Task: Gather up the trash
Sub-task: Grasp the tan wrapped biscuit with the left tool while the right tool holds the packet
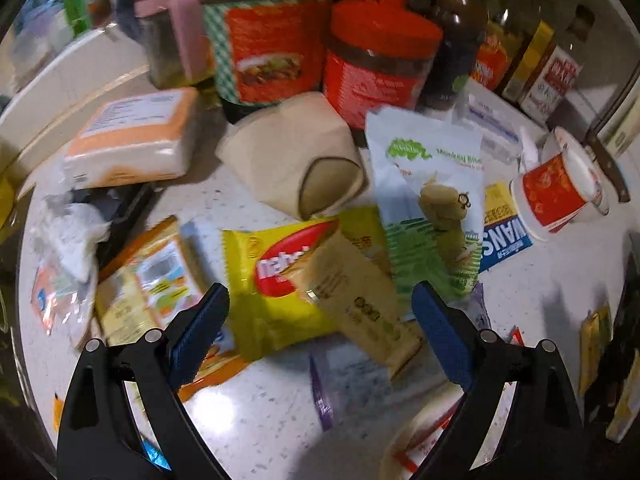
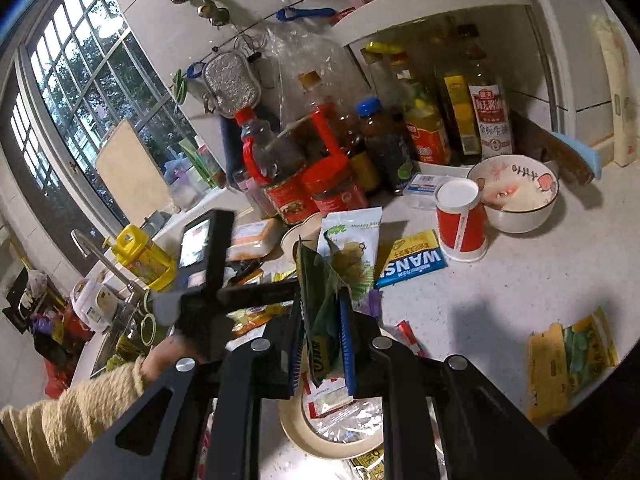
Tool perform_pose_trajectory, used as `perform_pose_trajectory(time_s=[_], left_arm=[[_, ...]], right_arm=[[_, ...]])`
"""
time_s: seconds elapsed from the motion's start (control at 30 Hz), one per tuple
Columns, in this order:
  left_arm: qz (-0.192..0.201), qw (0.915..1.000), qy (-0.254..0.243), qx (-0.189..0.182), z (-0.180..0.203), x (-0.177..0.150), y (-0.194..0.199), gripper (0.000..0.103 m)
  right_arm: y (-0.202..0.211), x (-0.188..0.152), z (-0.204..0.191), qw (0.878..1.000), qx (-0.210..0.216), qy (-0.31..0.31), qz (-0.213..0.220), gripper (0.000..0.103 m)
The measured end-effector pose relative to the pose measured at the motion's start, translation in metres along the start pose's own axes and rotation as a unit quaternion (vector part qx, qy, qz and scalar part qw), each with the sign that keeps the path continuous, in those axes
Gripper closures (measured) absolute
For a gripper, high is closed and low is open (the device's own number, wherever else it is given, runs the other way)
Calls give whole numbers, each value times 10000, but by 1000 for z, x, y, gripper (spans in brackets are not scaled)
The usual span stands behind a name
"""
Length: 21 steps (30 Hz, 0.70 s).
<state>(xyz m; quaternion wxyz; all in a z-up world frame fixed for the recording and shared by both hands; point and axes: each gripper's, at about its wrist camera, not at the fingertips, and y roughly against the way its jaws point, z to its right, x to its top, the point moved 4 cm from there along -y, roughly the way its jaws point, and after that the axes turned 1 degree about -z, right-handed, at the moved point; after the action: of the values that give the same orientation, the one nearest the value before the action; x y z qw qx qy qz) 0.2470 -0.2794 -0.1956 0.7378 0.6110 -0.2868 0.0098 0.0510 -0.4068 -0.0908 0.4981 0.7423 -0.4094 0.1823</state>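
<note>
A speckled white desk runs under a white wall shelf; a gridded window at left shows green trees in daylight; a chrome faucet arches over the sink; white-tiled wall behind.

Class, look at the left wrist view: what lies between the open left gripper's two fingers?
In the left wrist view, a tan wrapper lies across a yellow snack packet between the left gripper's open fingers.
</note>
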Motion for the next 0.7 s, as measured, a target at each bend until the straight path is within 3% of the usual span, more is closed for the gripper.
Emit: perform_pose_trajectory(time_s=[0.1,0.23,0.27,0.37,0.47,0.7], left_arm=[[-145,9996,218,-140,4,1,-12,13],[-133,9991,322,230,4,1,-22,15],[-66,9993,257,274,5,2,-19,23],[67,9989,464,65,-4,3,-6,66],[-28,9985,522,-162,-14,-1,-1,67],[404,9961,573,-538,-45,-18,54,68]], right_arm=[[-5,-2,0,9999,92,1,-48,87],[-8,-3,-2,9998,192,-3,-72,87],[-8,-3,-2,9997,213,2,-73,87],[-7,-3,-3,9997,247,23,-66,87],[-8,-4,-2,9995,309,-38,-55,87],[-12,-3,-17,9988,489,9,-26,86]])
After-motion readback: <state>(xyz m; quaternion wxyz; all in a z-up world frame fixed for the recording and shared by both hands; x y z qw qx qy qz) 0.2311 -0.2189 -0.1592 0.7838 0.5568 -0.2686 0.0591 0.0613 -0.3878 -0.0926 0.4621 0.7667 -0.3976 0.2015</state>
